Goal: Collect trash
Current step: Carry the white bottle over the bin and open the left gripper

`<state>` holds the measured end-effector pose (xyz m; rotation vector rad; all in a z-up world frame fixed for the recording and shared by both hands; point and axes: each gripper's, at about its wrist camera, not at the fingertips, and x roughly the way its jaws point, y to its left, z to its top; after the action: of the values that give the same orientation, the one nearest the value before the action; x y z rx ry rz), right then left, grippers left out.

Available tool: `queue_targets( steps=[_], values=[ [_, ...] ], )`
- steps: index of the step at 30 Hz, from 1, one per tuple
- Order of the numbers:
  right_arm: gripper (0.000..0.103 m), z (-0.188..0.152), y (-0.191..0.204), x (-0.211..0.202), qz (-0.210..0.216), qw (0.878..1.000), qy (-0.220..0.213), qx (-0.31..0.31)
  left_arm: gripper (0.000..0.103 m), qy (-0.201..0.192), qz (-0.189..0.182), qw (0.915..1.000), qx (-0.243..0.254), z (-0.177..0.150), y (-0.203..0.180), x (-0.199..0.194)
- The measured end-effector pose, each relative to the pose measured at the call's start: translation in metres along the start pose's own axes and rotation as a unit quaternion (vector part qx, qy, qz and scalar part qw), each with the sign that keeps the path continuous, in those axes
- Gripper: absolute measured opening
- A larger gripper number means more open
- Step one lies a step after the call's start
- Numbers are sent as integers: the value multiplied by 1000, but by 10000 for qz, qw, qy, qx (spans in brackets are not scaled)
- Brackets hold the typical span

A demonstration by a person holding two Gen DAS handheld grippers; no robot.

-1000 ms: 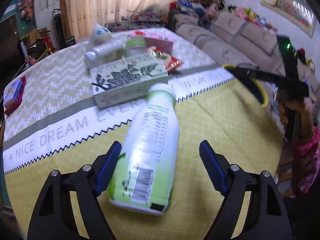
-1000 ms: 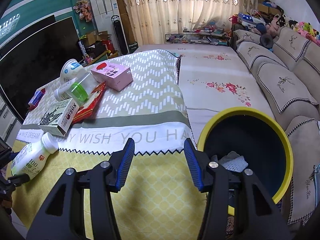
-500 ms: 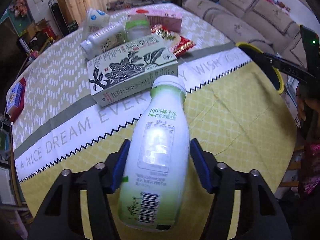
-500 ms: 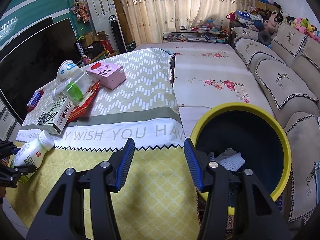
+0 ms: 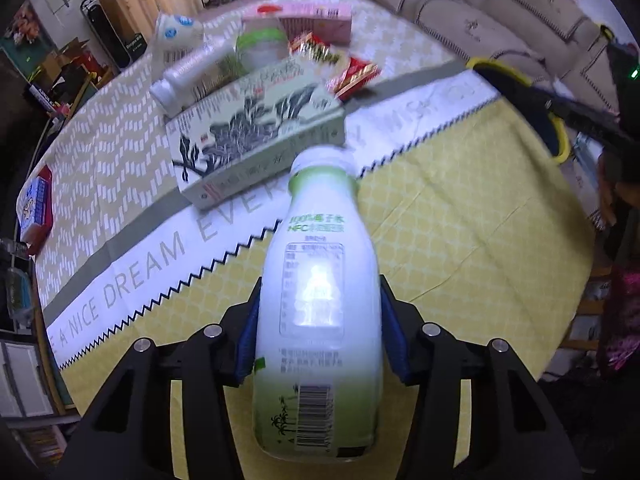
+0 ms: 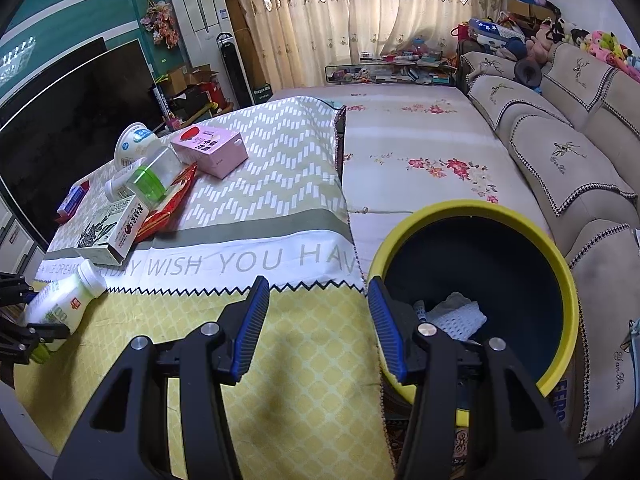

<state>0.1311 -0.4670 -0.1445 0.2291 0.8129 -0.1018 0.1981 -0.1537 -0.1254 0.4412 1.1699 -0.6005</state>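
Observation:
A white and green drink bottle (image 5: pixel 316 280) lies on the yellow tablecloth (image 5: pixel 460 232), cap pointing away. My left gripper (image 5: pixel 320 284) straddles its body; the jaws are closing and both blue pads (image 5: pixel 248 340) press its sides. In the right wrist view the same bottle (image 6: pixel 60 300) sits at the far left, in the left gripper (image 6: pixel 16 320). My right gripper (image 6: pixel 317 284) hangs open over the cloth with nothing between its fingers, beside the yellow-rimmed dark bin (image 6: pixel 472 206), which holds a white mesh scrap (image 6: pixel 456 316).
Behind the bottle lie a green-printed carton (image 5: pixel 256 132), a small white bottle (image 5: pixel 188 72), a green-lidded cup (image 5: pixel 260 44), a red wrapper (image 5: pixel 356 74), a pink box (image 5: pixel 316 20) and a white tub (image 5: pixel 178 32). A sofa (image 6: pixel 560 152) lines the right. A person's hand (image 5: pixel 616 196) shows at right.
The left gripper's jaws have closed from wide apart onto the bottle's sides, and the gripper has tipped further down over it. The right gripper has stayed put.

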Motion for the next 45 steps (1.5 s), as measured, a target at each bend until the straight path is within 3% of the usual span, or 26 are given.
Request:
queue_targets(
  steps=[8, 16, 25, 31, 37, 42, 45],
  values=[
    [49, -2, -20, -14, -57, 9997, -127, 200, 51, -511, -188, 9984, 163, 17, -26, -35],
    [49, -5, -38, -20, -77, 9991, -199, 358, 52, -831, -286, 9956, 333, 36, -50, -47],
    [49, -9, -75, -54, -391, 9961, -546, 572, 51, -1071, -610, 9878, 951, 84, -103, -52],
    [49, -22, -118, -84, -781, 9899, -729, 929, 52, -1055, -1062, 9767, 1540, 130, -167, -28],
    [49, -39, -152, -106, -1130, 9824, -793, 1258, 52, -859, -1386, 9662, 1996, 175, -235, 19],
    [49, -47, -166, -110, -1246, 9789, -762, 1426, 52, -793, -1295, 9669, 2048, 202, -267, 56],
    [50, -48, -168, -108, -1247, 9790, -726, 1440, 65, -1038, -1078, 9678, 2025, 208, -272, 60]
  ],
)
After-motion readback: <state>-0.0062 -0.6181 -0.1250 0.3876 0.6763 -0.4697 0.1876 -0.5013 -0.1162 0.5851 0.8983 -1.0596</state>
